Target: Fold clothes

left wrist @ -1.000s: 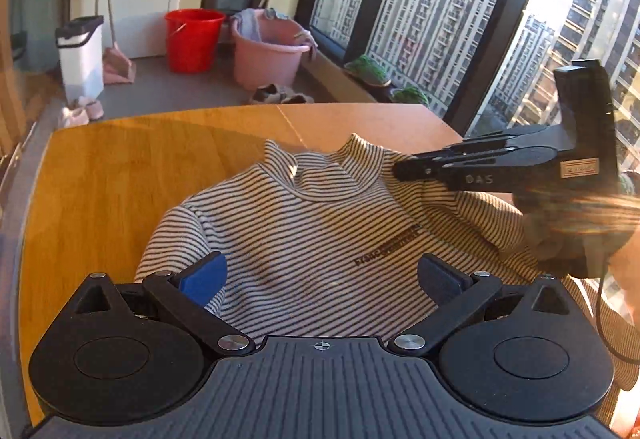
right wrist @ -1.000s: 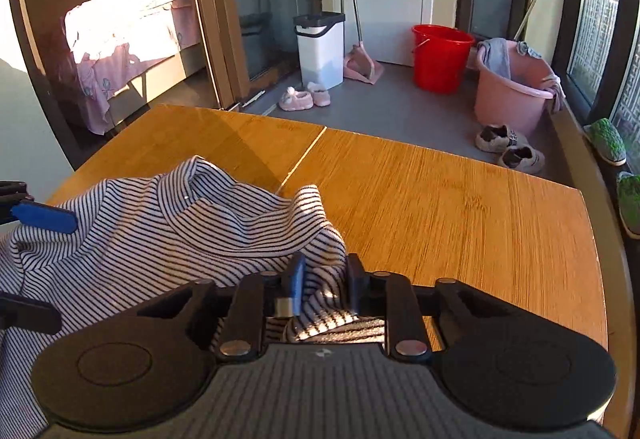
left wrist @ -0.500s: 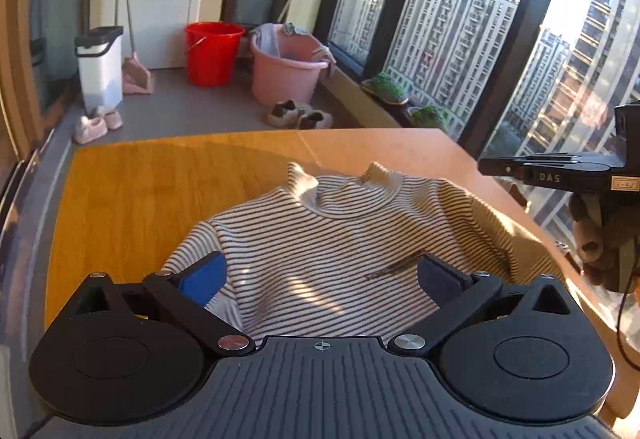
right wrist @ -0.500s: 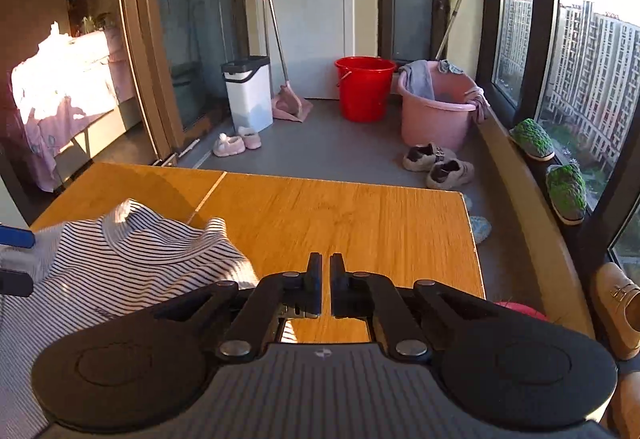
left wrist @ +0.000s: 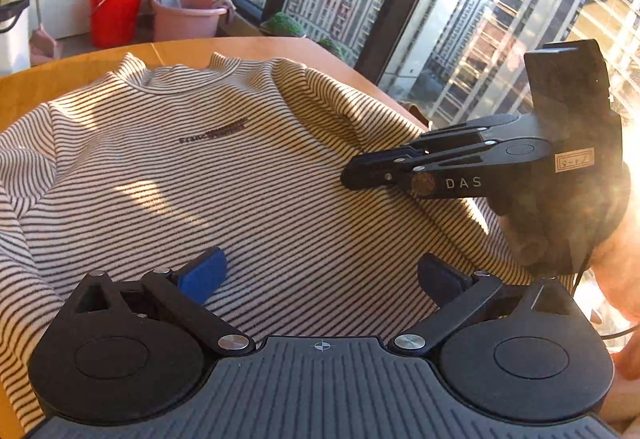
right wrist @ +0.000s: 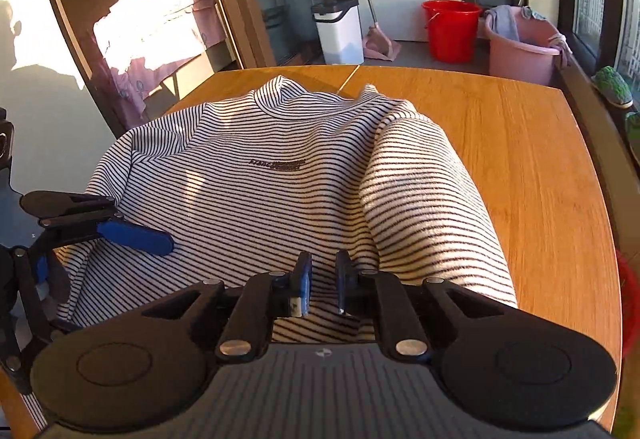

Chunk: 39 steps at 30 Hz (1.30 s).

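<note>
Lying front-up on the wooden table [right wrist: 528, 167], the striped shirt [right wrist: 272, 183] is filling the middle of both views, with its collar pointing toward the top of the frame and its small dark chest print facing up. In the right wrist view, one sleeve is bulging in a long fold down the right side of the shirt. Hanging low over the shirt's near part at the bottom centre of the left wrist view, the left gripper [left wrist: 320, 279] is tilting downward with its blue pads [left wrist: 202, 275] spreading wide, gripping nothing and showing only striped cloth beneath the gap. Reaching in from the right edge of that same view, the right gripper [left wrist: 352, 173] is pointing toward frame left, its black tip sitting at the shirt's right shoulder area; whether it is touching the cloth cannot be told. Wrapping the handle behind it, the hand [left wrist: 556, 231] is blurring into the sun glare. In the right wrist view, that gripper's jaws are just parting, leaving a narrow slit with no cloth pinched between them, only shirt showing below.
</note>
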Tool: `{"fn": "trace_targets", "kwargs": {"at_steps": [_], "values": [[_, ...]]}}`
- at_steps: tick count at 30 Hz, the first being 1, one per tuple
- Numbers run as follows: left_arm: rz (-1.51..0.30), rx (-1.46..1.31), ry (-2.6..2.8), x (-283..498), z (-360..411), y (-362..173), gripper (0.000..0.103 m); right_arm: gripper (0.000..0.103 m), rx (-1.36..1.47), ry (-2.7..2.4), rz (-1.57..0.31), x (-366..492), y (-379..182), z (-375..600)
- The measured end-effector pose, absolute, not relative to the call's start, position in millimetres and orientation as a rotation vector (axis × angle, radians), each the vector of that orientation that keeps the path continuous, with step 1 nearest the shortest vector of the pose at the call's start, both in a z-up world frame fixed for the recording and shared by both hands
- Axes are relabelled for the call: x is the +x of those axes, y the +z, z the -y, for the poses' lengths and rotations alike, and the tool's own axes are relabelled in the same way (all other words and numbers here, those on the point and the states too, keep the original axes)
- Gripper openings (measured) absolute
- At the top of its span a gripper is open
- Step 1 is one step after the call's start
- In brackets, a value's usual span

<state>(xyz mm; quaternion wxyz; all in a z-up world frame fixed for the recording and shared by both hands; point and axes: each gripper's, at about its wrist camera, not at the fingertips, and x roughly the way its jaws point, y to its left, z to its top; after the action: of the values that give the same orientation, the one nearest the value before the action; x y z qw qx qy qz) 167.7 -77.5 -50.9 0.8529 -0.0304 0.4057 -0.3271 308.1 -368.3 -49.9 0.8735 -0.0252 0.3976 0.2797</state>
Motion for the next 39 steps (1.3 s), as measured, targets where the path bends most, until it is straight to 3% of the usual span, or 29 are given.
{"fn": "trace_targets", "kwargs": {"at_steps": [7, 10, 12, 13, 17, 25, 26, 29, 34, 39], "values": [[-0.863, -0.081, -0.713, 142, 73, -50, 0.103, 0.011, -0.087, 0.515, -0.828, 265, -37, 386], [-0.865, -0.067, -0.704, 144, 74, -48, 0.103, 0.026, -0.024, 0.505, -0.815, 241, -9, 411], [-0.862, -0.077, -0.706, 146, 73, -49, 0.103, 0.043, 0.023, 0.486, -0.790, 223, 13, 437], [-0.861, -0.083, -0.706, 148, 74, -48, 0.103, 0.045, 0.055, 0.473, -0.791, 216, 22, 450], [-0.855, -0.076, -0.704, 148, 73, -49, 0.103, 0.046, 0.171, 0.420, -0.888, 181, 26, 488], [-0.847, -0.063, -0.695, 152, 84, -49, 0.103, 0.046, 0.335, 0.308, -1.073, 137, -23, 523], [-0.842, -0.052, -0.695, 151, 85, -49, 0.103, 0.044, 0.374, 0.312, -1.083, 136, -29, 526], [-0.828, 0.014, -0.687, 147, 91, -49, 0.103, 0.012, 0.376, 0.391, -1.041, 135, -23, 514], [-0.766, 0.142, -0.662, 136, 102, -32, 0.103, 0.008, 0.292, 0.492, -0.731, 150, 57, 496], [-0.463, 0.186, -0.728, 98, 103, 45, 0.103, 0.008, 0.229, 0.560, -0.464, 184, 133, 477]]}}
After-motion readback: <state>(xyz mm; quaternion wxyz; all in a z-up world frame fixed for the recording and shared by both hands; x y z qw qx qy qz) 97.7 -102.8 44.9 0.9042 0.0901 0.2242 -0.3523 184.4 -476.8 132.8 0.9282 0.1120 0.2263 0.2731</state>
